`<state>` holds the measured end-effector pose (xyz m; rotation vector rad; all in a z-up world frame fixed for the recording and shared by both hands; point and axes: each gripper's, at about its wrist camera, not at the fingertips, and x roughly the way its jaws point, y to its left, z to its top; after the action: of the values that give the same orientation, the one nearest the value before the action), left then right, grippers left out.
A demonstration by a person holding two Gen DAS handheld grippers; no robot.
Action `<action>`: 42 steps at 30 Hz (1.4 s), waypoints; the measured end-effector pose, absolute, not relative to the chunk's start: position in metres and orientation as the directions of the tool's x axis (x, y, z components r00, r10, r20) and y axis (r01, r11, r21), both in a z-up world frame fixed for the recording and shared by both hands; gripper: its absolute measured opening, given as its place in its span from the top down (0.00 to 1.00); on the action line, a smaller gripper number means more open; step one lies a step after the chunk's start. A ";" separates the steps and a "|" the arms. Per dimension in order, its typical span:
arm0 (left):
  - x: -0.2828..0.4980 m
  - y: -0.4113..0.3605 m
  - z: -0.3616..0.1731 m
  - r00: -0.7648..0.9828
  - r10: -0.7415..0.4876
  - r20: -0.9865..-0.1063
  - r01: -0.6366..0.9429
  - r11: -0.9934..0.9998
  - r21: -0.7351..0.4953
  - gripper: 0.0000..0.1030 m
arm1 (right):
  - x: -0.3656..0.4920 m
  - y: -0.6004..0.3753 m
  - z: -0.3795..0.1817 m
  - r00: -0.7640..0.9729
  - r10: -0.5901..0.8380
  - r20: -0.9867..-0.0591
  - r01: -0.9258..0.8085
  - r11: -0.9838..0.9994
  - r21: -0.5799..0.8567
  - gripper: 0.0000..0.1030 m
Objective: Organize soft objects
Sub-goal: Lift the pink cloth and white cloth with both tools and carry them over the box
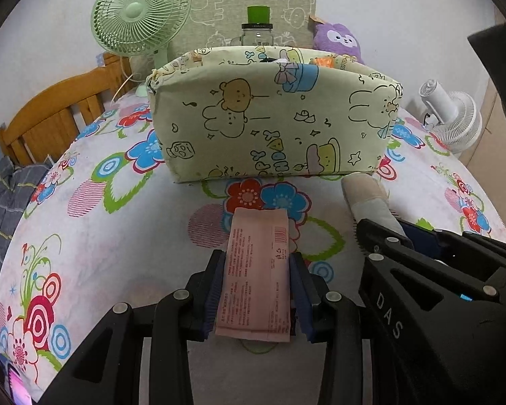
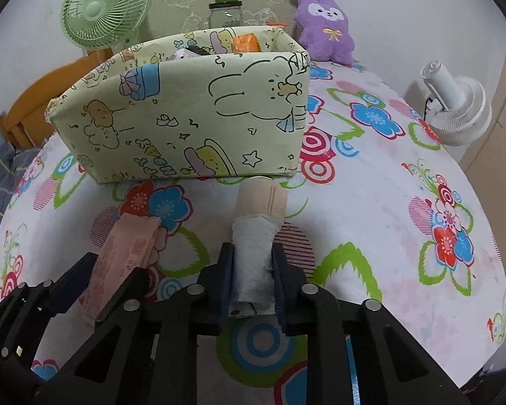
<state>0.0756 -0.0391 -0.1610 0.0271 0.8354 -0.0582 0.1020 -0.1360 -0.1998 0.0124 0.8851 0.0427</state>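
Observation:
My left gripper is shut on a pink tissue pack, held above the flowered bedsheet in front of the pale green cartoon-print fabric box. The pack also shows in the right wrist view. My right gripper is shut on a rolled beige and grey sock, whose tip nearly reaches the box. The sock also shows in the left wrist view, to the right of the pack. The box holds several small items, including an orange one.
A purple plush toy sits behind the box at the right. A green fan, a glass jar with green lid and a patterned board stand at the back. A white fan is at the right edge. A wooden bed frame is at the left.

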 end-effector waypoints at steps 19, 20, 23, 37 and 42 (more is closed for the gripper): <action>0.060 -0.039 -0.116 0.745 -0.037 -0.666 0.040 0.999 -0.011 0.62 | 0.084 -0.133 -0.151 0.703 0.094 -0.705 -0.080 0.995 0.054 0.79; 0.058 -0.038 -0.112 0.749 -0.037 -0.662 0.039 0.999 -0.011 0.62 | 0.083 -0.133 -0.148 0.707 0.097 -0.701 -0.080 0.995 0.057 0.79; 0.054 -0.038 -0.102 0.764 -0.033 -0.645 0.039 0.999 -0.005 0.62 | 0.078 -0.133 -0.137 0.722 0.105 -0.684 -0.079 0.994 0.069 0.79; 0.043 -0.039 -0.058 0.812 -0.055 -0.582 0.051 0.998 -0.024 0.62 | 0.058 -0.136 -0.088 0.791 0.106 -0.602 -0.088 0.994 0.060 0.79; 0.040 -0.039 -0.042 0.833 -0.056 -0.551 0.055 0.998 -0.018 0.62 | 0.054 -0.137 -0.071 0.816 0.109 -0.568 -0.092 0.994 0.059 0.79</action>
<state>0.0401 -0.0388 -0.0425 -0.0009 0.5837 -0.0586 0.0538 -0.1366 -0.0708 0.0290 0.6068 0.1068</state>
